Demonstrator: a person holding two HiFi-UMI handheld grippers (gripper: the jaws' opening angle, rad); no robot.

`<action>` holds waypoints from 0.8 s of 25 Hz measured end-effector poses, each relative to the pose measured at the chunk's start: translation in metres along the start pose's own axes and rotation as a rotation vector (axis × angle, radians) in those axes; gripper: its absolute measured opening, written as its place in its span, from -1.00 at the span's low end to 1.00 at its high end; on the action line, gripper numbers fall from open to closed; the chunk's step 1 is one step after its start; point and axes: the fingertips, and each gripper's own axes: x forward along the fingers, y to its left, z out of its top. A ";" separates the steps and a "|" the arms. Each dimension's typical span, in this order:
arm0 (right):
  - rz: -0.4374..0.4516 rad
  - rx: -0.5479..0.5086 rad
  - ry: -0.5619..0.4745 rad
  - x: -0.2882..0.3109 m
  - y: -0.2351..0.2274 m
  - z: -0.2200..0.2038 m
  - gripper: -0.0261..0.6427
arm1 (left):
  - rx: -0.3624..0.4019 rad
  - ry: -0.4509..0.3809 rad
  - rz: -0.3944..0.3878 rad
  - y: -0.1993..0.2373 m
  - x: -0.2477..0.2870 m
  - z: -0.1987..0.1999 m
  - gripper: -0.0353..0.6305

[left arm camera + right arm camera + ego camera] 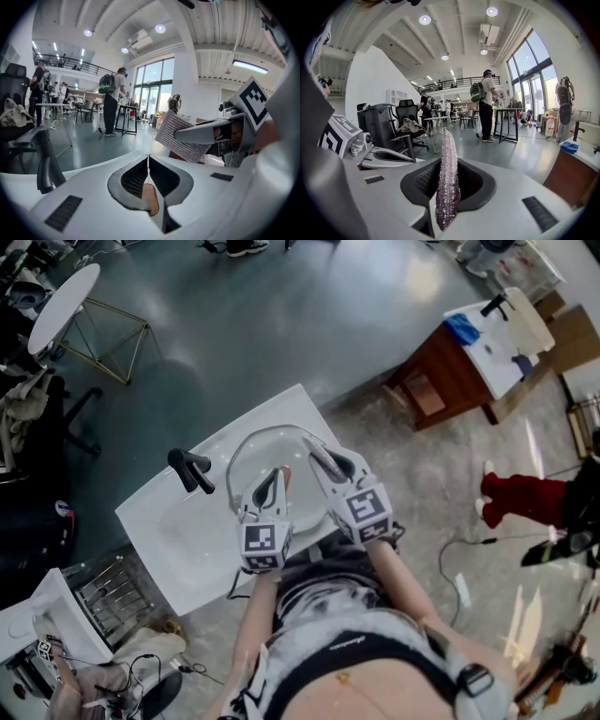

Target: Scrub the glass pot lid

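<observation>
The glass pot lid shows as a clear arc over the white sink. My left gripper is shut on its rim. In the left gripper view the lid is only a thin edge-on line between the closed jaws. My right gripper hovers just right of the left one, shut on a silvery mesh scrubbing cloth that stands edge-on between its jaws. In the left gripper view that cloth hangs from the right gripper's jaws, close by on the right.
A black faucet stands at the sink's left. A wire dish rack sits lower left, a wooden stand with a white top at upper right, a round white table at upper left. Red-clad legs show at right.
</observation>
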 end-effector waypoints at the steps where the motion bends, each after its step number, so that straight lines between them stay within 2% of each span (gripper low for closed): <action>1: 0.002 0.000 0.009 0.002 0.000 -0.003 -0.66 | 0.002 0.011 0.000 0.001 0.002 -0.004 -0.86; 9: 0.000 0.013 0.064 0.013 -0.004 -0.027 -0.66 | -0.010 0.063 0.009 0.006 0.017 -0.033 -0.72; 13: -0.008 0.015 0.085 0.016 -0.008 -0.036 -0.65 | -0.016 0.092 0.009 0.006 0.026 -0.050 -0.60; 16: -0.017 0.018 0.099 0.017 -0.011 -0.042 -0.65 | -0.011 0.127 0.011 0.006 0.032 -0.065 -0.39; 20: -0.017 0.016 0.116 0.019 -0.012 -0.050 -0.65 | 0.000 0.127 0.018 0.008 0.035 -0.072 -0.32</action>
